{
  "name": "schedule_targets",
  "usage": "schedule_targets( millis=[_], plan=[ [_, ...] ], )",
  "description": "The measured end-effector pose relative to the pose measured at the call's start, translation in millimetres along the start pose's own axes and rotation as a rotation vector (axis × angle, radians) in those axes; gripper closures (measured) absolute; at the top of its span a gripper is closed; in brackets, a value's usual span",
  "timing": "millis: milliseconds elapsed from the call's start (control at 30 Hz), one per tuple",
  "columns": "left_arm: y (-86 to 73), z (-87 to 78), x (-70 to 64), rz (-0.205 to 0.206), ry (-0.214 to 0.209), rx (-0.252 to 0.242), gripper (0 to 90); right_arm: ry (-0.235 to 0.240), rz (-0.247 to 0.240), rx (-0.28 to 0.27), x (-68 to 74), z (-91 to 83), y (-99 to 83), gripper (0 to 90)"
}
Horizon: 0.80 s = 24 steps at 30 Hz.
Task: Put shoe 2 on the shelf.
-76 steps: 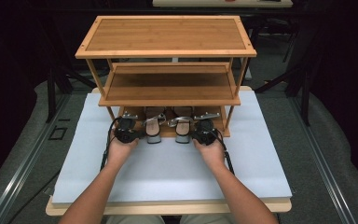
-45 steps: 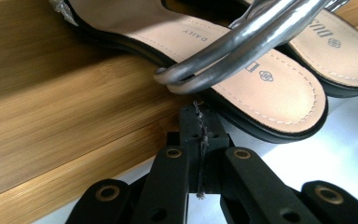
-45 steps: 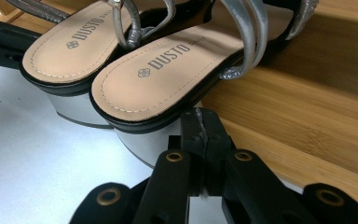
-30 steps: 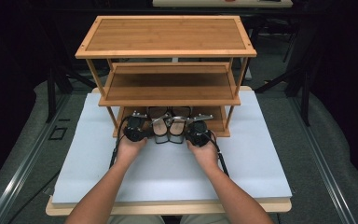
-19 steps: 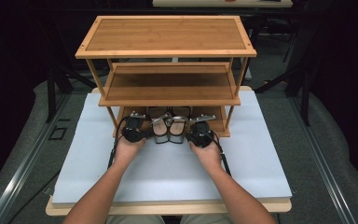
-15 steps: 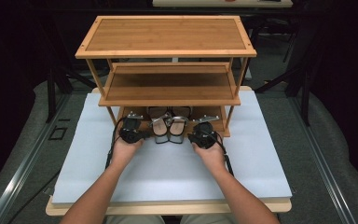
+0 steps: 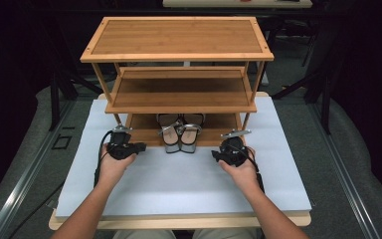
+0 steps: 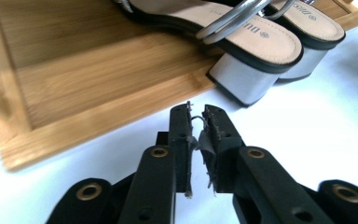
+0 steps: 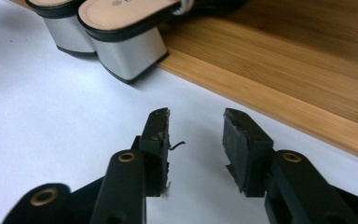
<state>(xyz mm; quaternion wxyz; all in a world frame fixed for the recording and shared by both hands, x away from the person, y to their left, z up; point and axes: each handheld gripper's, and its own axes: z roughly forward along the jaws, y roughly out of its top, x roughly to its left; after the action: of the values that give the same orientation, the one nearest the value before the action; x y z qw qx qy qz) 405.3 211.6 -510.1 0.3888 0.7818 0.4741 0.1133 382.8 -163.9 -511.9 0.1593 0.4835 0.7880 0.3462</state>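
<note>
A pair of sandals [image 7: 180,134] with silver block heels and beige insoles stands side by side on the bottom board [image 7: 143,127] of a three-tier bamboo rack [image 7: 179,37]. Their heels overhang its front edge. My left gripper [image 7: 140,147] rests on the white mat left of the sandals, its jaws nearly together with nothing between them. In the left gripper view the near heel [image 8: 244,79] lies just beyond my left gripper [image 8: 196,109]. My right gripper [image 7: 215,155] sits right of the sandals, open and empty. In the right gripper view the heel [image 9: 126,51] is ahead and left of my right gripper [image 9: 196,116].
The white mat [image 7: 179,184] covers the table from the rack to the front edge. The rack's middle shelf [image 7: 179,94] overhangs the sandals. Its thin posts [image 7: 115,117] stand near each gripper. Dark floor and metal frames surround the table.
Both grippers brought the sandals together at the bottom shelf's middle, let go, and have drawn back and apart to either side. The sandals stay on the shelf.
</note>
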Motion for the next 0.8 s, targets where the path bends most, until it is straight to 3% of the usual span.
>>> schedule_targets(
  millis=[33,100,200,300,367,467,567,700,767,800],
  plan=[
    [-1.9,-3.3,1.4,0.001,-0.001,-0.004,79.8,0.026,0.001,-0.002,-2.4,-1.8,-1.3,58.7],
    [-4.3,-7.5,2.4,0.001,0.002,-0.008,78.6,0.008,0.005,-0.001,-3.1,-4.4,-2.8,57.4],
    [-12.2,-19.9,4.3,-0.002,-0.007,-0.021,72.8,0.035,0.011,-0.005,-9.0,-15.2,-11.5,53.0],
    [-18.1,-27.0,3.7,-0.009,-0.009,-0.032,67.3,0.018,0.028,-0.006,-10.3,-20.7,-17.2,51.1],
    [-25.7,-35.2,4.0,-0.014,-0.018,-0.042,64.1,0.049,0.053,-0.019,-13.3,-29.9,-25.9,49.2],
    [-34.1,-43.2,3.4,-0.024,-0.025,-0.046,58.0,0.054,0.069,-0.041,-15.5,-40.5,-34.0,47.6],
    [-44.2,-52.0,3.6,-0.038,-0.036,-0.045,50.1,0.043,0.076,-0.076,-16.7,-51.4,-42.2,46.1],
    [-55.8,-61.5,4.4,-0.052,-0.037,-0.053,46.7,0.037,0.080,-0.093,-18.3,-61.8,-53.3,45.3],
    [-67.4,-67.0,6.9,-0.066,-0.020,-0.065,45.9,-0.003,0.095,-0.097,-17.7,-66.7,-63.6,45.0],
    [-72.2,-67.5,8.8,-0.074,-0.015,-0.074,45.6,0.037,0.095,-0.106,-19.5,-67.6,-67.4,45.0]
  ],
)
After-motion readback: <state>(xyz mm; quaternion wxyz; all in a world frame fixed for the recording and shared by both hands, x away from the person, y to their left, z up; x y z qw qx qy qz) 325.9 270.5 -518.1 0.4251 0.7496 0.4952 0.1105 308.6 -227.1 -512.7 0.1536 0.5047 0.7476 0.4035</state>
